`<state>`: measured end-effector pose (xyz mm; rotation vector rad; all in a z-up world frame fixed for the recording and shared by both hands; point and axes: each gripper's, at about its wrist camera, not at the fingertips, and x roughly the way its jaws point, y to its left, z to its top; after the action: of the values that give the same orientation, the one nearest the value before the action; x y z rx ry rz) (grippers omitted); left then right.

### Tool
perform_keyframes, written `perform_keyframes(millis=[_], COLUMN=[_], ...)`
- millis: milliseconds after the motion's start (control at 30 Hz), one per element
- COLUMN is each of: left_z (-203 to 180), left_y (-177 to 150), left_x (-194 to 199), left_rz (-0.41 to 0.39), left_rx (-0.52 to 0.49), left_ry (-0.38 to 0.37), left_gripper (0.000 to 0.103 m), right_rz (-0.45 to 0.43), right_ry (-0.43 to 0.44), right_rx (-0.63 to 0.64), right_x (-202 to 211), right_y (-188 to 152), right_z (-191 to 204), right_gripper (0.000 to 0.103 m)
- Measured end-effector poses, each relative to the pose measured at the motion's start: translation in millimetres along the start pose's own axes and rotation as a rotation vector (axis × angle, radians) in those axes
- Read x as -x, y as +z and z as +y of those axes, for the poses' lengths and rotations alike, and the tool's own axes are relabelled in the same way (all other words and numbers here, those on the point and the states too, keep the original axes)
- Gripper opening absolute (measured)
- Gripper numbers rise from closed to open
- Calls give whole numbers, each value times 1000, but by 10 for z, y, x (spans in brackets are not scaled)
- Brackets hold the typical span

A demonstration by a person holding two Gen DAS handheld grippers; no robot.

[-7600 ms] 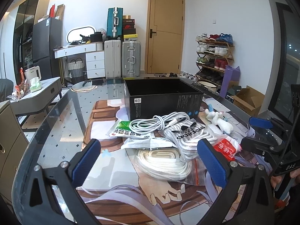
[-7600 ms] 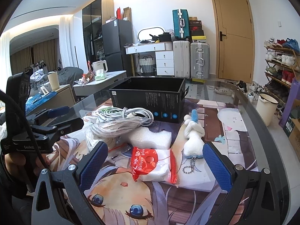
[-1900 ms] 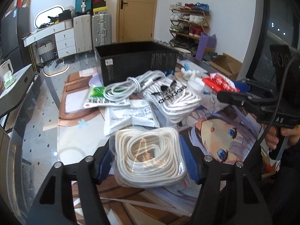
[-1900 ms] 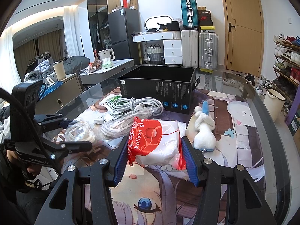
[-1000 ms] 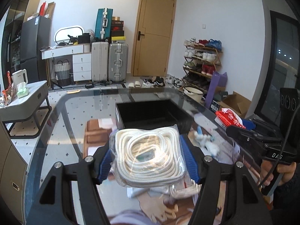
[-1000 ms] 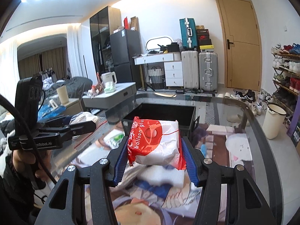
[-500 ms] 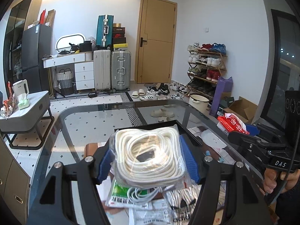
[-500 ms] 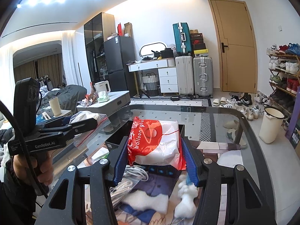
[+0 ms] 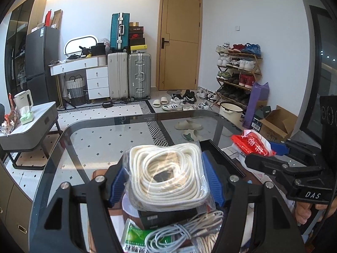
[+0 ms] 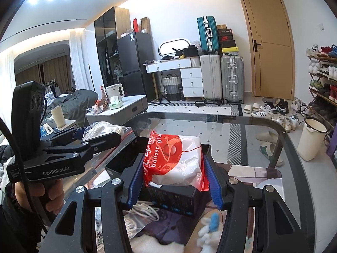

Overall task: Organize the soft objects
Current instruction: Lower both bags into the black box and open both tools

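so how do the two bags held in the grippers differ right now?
The rope bag is clear plastic showing a white coil; the balloon bag is red-printed over white contents. The rope bag sits in the left gripper, the balloon bag in the right gripper. Both are clamped between blue pads, above the black box.

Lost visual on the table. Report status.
Left gripper shut on bagged rope. Right gripper shut on balloon bag. Both above black box, nothing blocking.

Bare glass tabletop (image 9: 118, 139) beyond black box (image 10: 174, 198)
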<state>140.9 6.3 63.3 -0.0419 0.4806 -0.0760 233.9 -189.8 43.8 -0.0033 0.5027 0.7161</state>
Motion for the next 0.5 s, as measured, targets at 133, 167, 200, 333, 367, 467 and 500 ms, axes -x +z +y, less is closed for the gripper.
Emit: perform_keyframes(millis=[133,167,200,333,367,467,500], left_z=[5,10,9,55,67,96,102], left_y=[12,-5,-13,-37,-50,-72,-77], left_x=[-148,-174,-204,-313,-345,-436,-463], left_rz=[15,18,24,48,56,75,77], left_rx=[6,6,6,10,12,17,20], left_ry=[5,6,5,4,2,-1,-4], left_gripper=[66,66,66,66,66,66,66], right_rz=[22,28,32,65,71,86,92], right_ry=[4,7,8,15,19,17,16], right_rx=[-2,-3,-2,0,-1,9,15], right_x=[-177,-223,-255,-431,-477,-596,-619], right_y=[25,26,15,3,9,4,-7], right_z=[-36,-45,-29,-21,-20,-23,-14], right_gripper=[55,55,55,55,55,55,55])
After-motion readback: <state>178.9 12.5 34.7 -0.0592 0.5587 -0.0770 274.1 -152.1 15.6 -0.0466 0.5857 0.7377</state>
